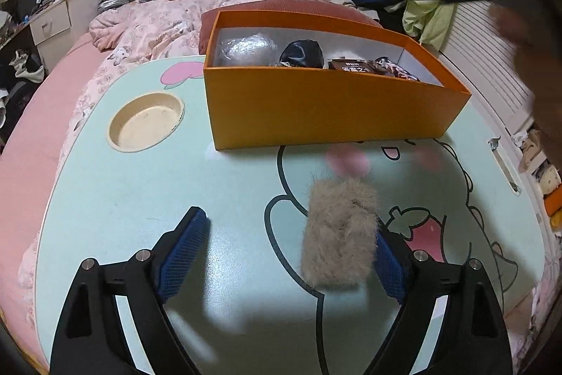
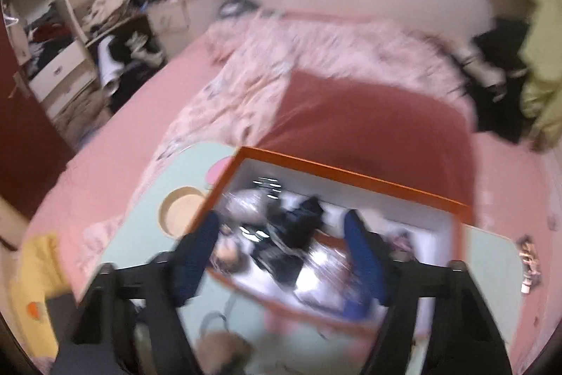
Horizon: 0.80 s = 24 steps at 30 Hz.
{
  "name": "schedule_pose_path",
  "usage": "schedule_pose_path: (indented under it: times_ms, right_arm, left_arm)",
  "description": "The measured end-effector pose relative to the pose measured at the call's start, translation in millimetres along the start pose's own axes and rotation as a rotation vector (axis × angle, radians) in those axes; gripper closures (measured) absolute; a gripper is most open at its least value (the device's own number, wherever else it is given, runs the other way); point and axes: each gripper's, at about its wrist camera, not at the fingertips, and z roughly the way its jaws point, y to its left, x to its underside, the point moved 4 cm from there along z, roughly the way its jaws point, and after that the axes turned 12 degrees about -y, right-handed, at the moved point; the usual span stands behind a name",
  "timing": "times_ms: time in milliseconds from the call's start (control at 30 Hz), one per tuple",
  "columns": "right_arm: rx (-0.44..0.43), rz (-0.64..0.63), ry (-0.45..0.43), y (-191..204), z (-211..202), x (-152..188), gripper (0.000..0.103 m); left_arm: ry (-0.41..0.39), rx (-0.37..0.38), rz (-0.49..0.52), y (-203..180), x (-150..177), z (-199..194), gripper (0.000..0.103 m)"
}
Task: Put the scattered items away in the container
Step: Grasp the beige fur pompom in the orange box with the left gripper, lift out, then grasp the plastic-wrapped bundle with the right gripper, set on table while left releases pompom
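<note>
Bedroom, mint tabletop point(image 1: 140, 199) | orange box point(image 1: 316, 108) already holds several wrapped items | furry pouch point(image 1: 339, 231) left outside, near box | left claw point(image 1: 291, 252) open around pouch | right claw point(image 2: 284, 255) over box, half-open, empty

My left gripper point(image 1: 291, 248): matte black angular fingers, each with a triangular cut-out and two silver round screw heads near the knuckle; blue mesh-textured pads on the inner faces. My right gripper point(image 2: 281, 255): same black frame, same blue pads, blurred in its own view.
</note>
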Motion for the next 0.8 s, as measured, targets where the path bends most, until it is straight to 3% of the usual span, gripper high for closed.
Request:
schedule_pose_path:
  times_ms: [100,233,333,400,600,700,800]
  right_arm:
    - [-0.015,0.023,0.091,2.8,44.3,-0.5,0.044]
    - [-0.002,0.020,0.135,6.5,74.7,12.9,0.045]
    - [-0.050,0.040,0.151,3.4,79.6,15.9,0.075]
    - [-0.073,0.047,0.132,3.3,67.7,12.8,0.076]
    - [-0.149,0.134,-0.097,-10.9,-23.6,2.4,0.076]
    - [-0.101,0.129,-0.164,-20.2,-69.0,23.5,0.076]
    - [-0.081,0.158,-0.183,-34.5,-97.4,69.3,0.076]
  left_arm:
    - [-0.001,0.005,-0.005,2.8,-0.1,0.3,0.016]
    - [-0.002,0.010,-0.011,1.7,1.6,-1.1,0.016]
    - [-0.002,0.012,-0.013,2.5,1.3,-0.7,0.016]
    - [-0.004,0.016,-0.016,3.5,1.5,-0.6,0.016]
    - [-0.006,0.021,-0.023,4.4,1.8,0.1,0.016]
    - [-0.005,0.020,-0.023,4.5,2.0,0.4,0.016]
    - [-0.006,0.018,-0.022,4.4,2.2,0.1,0.016]
